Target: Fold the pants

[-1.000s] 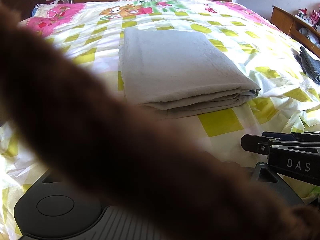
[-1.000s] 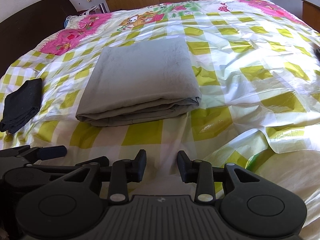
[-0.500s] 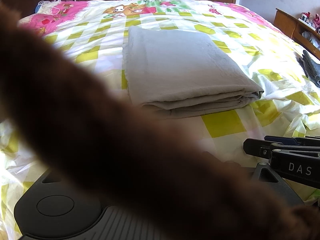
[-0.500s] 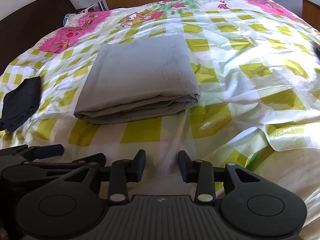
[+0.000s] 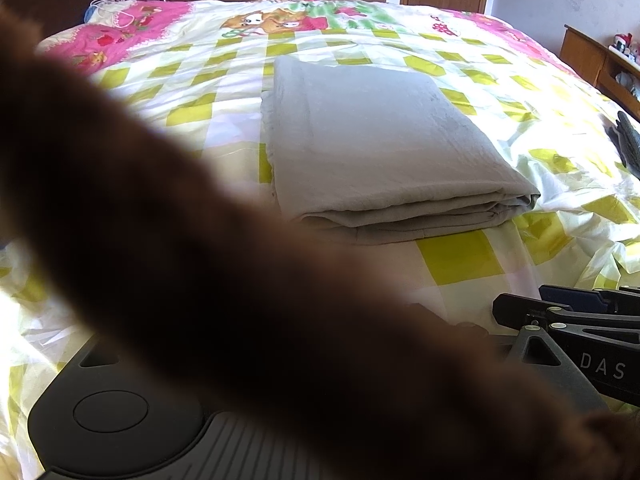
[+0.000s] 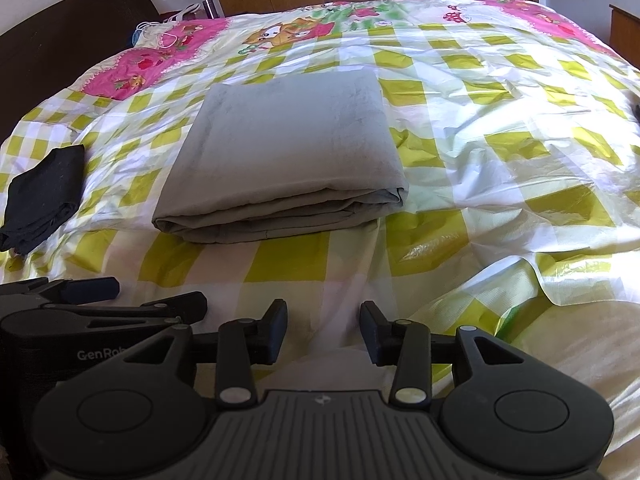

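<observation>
- The grey folded pants [image 6: 286, 152] are lying flat in the centre of the frame, on the checked bedcover [image 6: 500, 148] of the bed.
- The right hand-held gripper [image 6: 324, 334] is hovering low at the bottom, its jaws parted and gripping nothing.
- The left hand-held gripper [image 6: 96, 300] is sitting at the lower left; in its own view a blurred brown thing [image 5: 224, 280] is covering the fingers, so I cannot tell its opening.
- A dark folded cloth [image 6: 42, 196] is resting at the left edge.

The right claw [image 6: 323, 330] was matte black plastic, with two blunt dark finger pads [image 6: 276, 330] on linkage bars pinned by silver rivets. Round discs flanked a ribbed grey centre plate. The left claw [image 6: 92, 300] carried pale "GenRo" lettering; a blurred, fuzzy brown sleeve [image 5: 200, 272] crossed its camera.
</observation>
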Available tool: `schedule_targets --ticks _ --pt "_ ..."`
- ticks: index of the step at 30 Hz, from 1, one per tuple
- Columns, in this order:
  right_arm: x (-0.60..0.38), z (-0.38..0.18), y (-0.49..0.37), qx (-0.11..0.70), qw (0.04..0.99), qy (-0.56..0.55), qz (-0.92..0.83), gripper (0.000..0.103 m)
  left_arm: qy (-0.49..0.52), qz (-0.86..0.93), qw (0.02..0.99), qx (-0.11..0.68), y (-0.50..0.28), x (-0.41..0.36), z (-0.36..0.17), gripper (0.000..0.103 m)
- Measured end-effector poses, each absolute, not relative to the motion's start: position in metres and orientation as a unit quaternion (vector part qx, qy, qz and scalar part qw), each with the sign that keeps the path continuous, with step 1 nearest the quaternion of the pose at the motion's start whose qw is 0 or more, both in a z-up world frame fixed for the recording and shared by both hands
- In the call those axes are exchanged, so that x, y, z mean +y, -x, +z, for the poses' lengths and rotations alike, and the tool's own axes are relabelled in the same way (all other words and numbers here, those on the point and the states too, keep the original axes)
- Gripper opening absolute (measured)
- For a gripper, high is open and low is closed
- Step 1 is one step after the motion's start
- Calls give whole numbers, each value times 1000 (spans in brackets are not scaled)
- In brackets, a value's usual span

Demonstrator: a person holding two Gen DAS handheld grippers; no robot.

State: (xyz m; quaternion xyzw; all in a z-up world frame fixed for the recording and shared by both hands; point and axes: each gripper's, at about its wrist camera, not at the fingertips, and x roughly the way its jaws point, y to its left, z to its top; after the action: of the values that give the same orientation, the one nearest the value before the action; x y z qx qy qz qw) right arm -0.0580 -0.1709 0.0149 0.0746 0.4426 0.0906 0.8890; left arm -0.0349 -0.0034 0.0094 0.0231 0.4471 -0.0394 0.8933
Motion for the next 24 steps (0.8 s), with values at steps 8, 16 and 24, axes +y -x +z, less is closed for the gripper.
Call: schedule_targets --ticks 8,16,24 --pt "-171 15 58 442 889 -74 91 54 -36 -37 896 440 36 -6 11 97" --pt "-171 15 58 443 889 -74 91 54 -33 -37 897 440 37 -6 12 97" --pt "-171 15 58 443 889 -74 91 54 -30 -37 896 441 37 -6 13 97"
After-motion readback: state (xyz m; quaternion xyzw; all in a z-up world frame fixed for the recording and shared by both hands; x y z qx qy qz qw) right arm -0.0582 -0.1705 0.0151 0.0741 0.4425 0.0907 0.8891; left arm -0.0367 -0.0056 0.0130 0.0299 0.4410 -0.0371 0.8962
